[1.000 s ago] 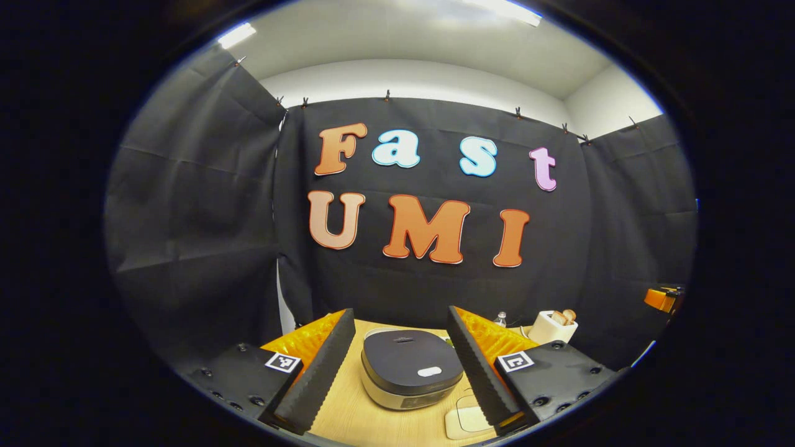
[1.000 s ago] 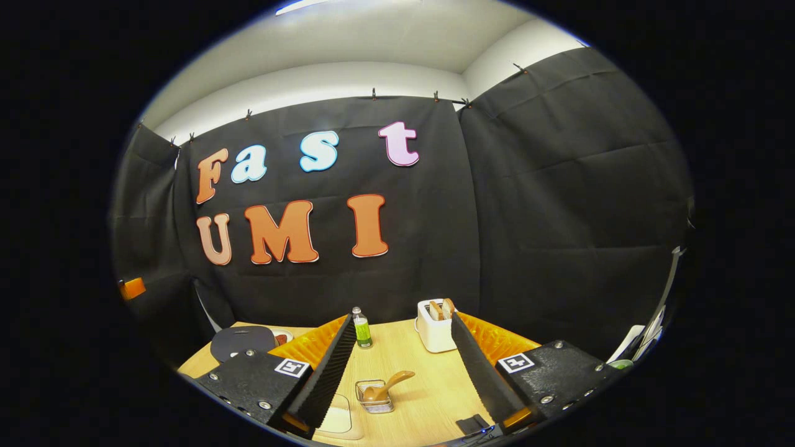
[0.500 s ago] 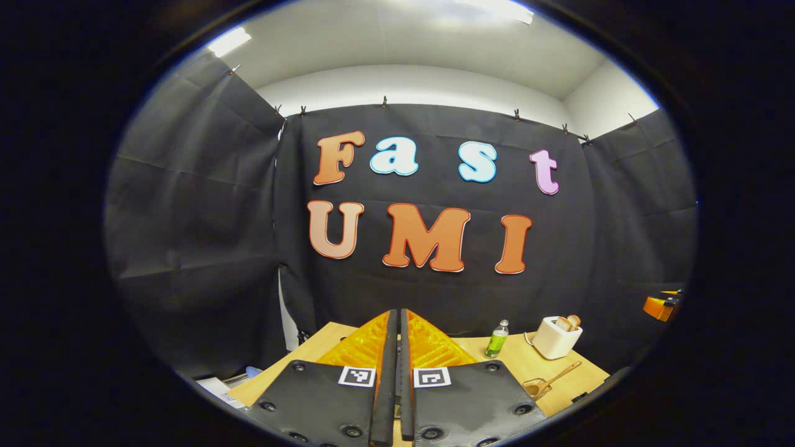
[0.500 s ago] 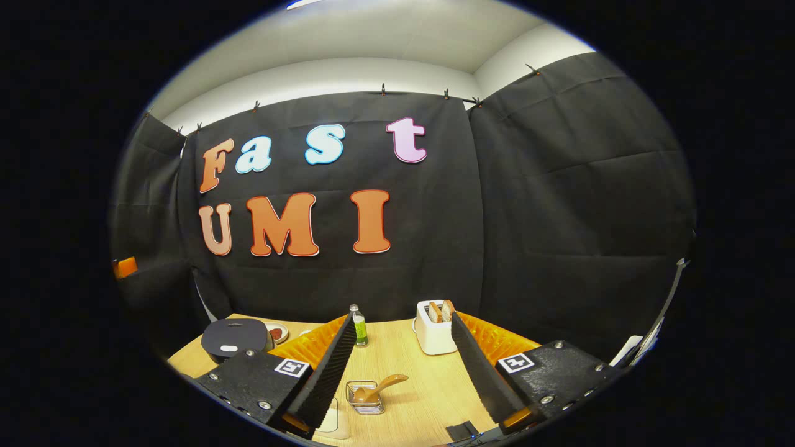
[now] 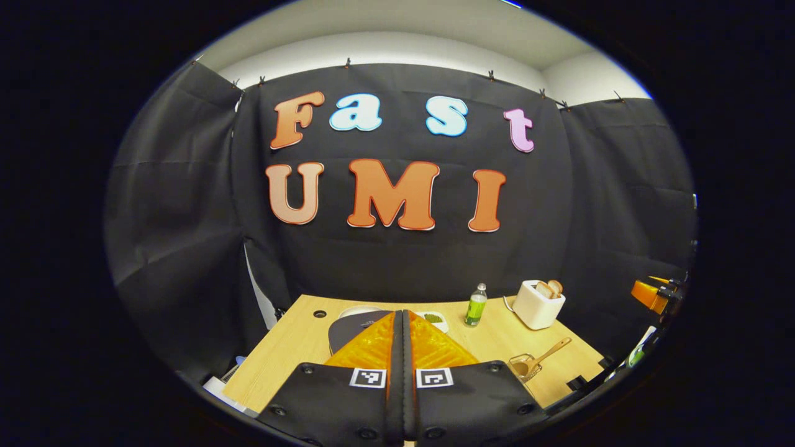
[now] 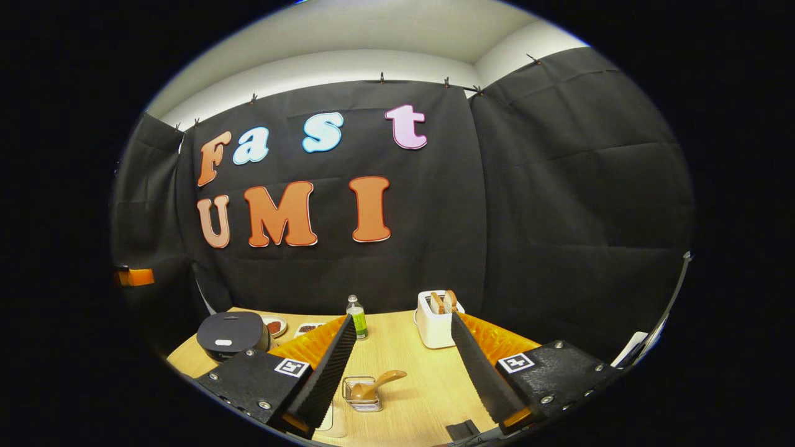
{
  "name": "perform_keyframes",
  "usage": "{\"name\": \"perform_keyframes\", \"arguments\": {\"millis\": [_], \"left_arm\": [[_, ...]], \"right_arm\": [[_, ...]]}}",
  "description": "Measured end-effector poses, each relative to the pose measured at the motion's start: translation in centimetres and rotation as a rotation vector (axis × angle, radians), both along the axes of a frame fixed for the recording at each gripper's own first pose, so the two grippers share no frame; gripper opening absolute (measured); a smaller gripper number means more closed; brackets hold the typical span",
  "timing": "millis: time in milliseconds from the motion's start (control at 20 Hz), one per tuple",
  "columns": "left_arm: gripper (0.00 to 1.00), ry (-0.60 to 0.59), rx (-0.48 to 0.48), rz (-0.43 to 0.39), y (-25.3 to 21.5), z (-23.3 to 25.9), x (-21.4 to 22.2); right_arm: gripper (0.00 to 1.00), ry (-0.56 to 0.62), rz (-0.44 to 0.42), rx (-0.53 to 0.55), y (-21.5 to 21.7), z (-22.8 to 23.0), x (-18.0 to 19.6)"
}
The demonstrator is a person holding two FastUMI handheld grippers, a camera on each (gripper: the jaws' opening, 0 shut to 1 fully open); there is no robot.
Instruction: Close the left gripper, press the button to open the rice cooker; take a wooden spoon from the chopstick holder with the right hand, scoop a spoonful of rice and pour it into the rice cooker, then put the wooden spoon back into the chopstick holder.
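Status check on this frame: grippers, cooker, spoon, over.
Left gripper shut, empty, above rice cooker. Right gripper open. Cooker lid down. Wooden spoon in chopstick holder. Nothing blocking.

A staged kitchen corner inside a recording booth: black cloth [image 6: 559, 205] is clipped up as walls around a wooden table [image 6: 410, 397], where a toaster [image 6: 435, 320] (at twelve o'clock) and rice cooker [image 6: 231, 335] are set.
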State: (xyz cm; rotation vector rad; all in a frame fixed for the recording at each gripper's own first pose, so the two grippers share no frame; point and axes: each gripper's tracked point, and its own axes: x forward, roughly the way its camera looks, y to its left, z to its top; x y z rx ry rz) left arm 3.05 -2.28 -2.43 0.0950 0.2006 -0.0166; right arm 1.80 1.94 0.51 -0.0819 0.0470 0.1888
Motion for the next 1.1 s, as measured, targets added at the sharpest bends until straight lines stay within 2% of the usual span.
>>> {"name": "perform_keyframes", "arguments": {"millis": [150, 200, 300, 450, 500, 550, 700, 800, 850, 1100], "left_arm": [[0.04, 0.092, -0.029, -0.047, -1.5, -3.6, 2.8], [0.0, 0.128, -0.035, -0.048, -1.5, -5.1, 3.6], [0.04, 0.211, -0.049, -0.05, -1.1, -8.1, 5.2], [0.04, 0.306, -0.058, -0.029, -0.2, -12.0, 7.1], [0.0, 0.338, -0.056, -0.026, 0.1, -13.2, 7.8], [0.04, 0.367, -0.06, -0.027, 0.2, -14.4, 8.3], [0.04, 0.452, -0.053, -0.007, 1.2, -17.7, 9.5], [0.0, 0.497, -0.023, 0.017, 2.1, -19.3, 9.9], [0.04, 0.521, -0.021, 0.017, 2.0, -20.0, 9.8], [0.04, 0.535, -0.026, 0.024, 1.8, -20.1, 9.4]], "right_arm": [[0.95, 0.016, 0.002, -0.005, -0.5, -0.6, 0.4], [0.95, 0.015, -0.001, -0.005, -0.7, -0.5, 0.5], [0.95, 0.014, -0.01, -0.008, -1.3, -0.5, 0.9], [0.95, 0.017, -0.031, -0.019, -2.4, -0.7, 1.3], [0.95, 0.021, -0.038, -0.02, -2.8, -0.8, 1.4], [0.95, 0.026, -0.044, -0.019, -3.0, -1.1, 1.6], [0.95, 0.046, -0.063, -0.016, -3.7, -1.7, 2.0], [0.95, 0.055, -0.068, -0.02, -4.0, -2.1, 2.1], [0.95, 0.059, -0.07, -0.023, -4.1, -2.3, 2.1], [0.95, 0.076, -0.07, -0.013, -4.1, -3.0, 2.3]]}}
